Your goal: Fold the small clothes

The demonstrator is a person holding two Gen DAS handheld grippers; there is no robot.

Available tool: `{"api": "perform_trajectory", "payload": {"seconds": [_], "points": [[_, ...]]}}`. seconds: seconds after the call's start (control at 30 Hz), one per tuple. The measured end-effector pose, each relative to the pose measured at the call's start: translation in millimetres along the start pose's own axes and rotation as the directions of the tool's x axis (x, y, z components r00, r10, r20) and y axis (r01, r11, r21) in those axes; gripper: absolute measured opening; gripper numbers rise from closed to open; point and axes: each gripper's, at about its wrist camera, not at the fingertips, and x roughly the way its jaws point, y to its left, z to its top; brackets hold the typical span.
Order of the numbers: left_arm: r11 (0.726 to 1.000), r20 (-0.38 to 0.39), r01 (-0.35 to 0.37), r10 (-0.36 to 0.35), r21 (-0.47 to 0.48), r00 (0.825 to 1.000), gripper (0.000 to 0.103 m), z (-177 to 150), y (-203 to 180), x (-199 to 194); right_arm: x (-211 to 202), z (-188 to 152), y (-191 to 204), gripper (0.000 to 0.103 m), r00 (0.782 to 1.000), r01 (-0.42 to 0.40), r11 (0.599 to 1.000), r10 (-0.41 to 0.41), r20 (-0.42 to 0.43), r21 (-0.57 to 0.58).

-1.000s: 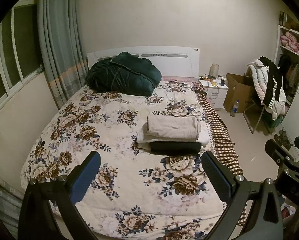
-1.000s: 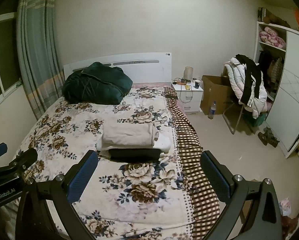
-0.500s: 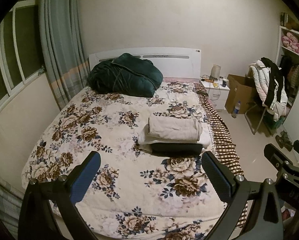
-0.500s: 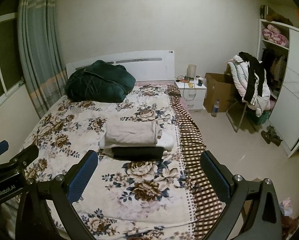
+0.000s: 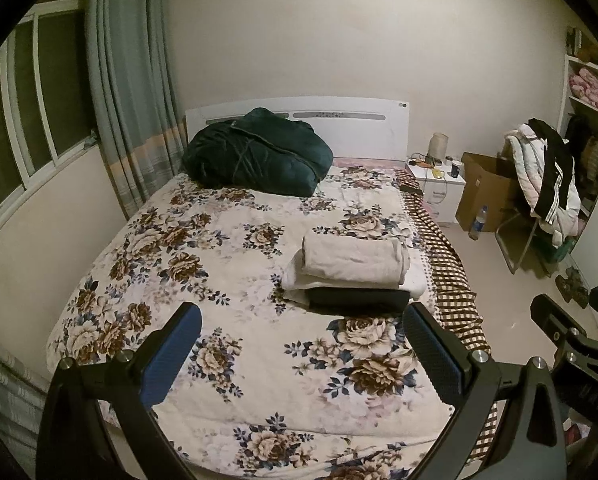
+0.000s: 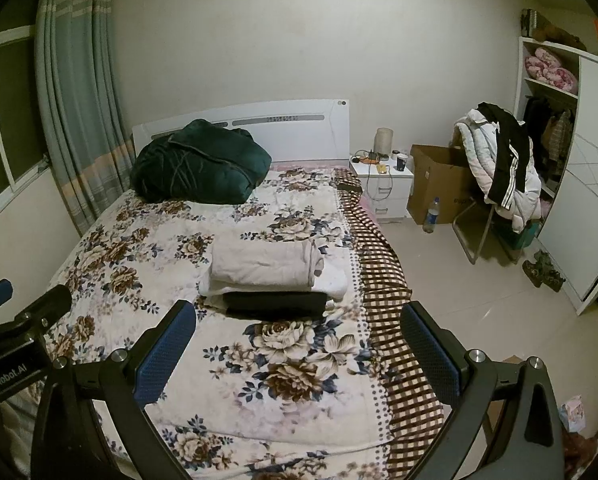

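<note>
A stack of folded clothes point(image 5: 353, 270) lies on the right half of the floral bed point(image 5: 203, 264): a beige piece on top, white pieces under it, a black piece point(image 5: 357, 298) at the front. It also shows in the right wrist view point(image 6: 271, 270). My left gripper point(image 5: 303, 354) is open and empty, held back above the bed's foot. My right gripper point(image 6: 299, 354) is open and empty, to the right of the left one. Neither touches the stack.
A dark green bundle point(image 5: 255, 152) lies by the white headboard. A nightstand point(image 6: 381, 184), a cardboard box point(image 6: 439, 182), a bottle and a chair with jackets point(image 6: 499, 164) stand right of the bed. A wardrobe point(image 6: 571, 168) is at far right. Curtains and window are at left.
Both grippers have drawn slightly back and up from the bed; the stack sits a little farther off. Nothing on the bed has moved.
</note>
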Motion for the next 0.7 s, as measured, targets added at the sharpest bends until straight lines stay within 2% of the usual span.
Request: {"api": "perform_trajectory", "payload": {"seconds": [0.2,0.7], "points": [[1.0,-0.011,-0.006,0.006,-0.006,1.0,0.103,-4,1,-1,3,-10,2,0.103,1.0,-0.006,1.0,0.006,-0.004,-0.01],[1.0,-0.012,-0.013,0.013,0.001,1.0,0.103,-7,1,-2,5,-11,1,0.103,1.0,-0.008,1.0,0.008,-0.006,-0.009]]}}
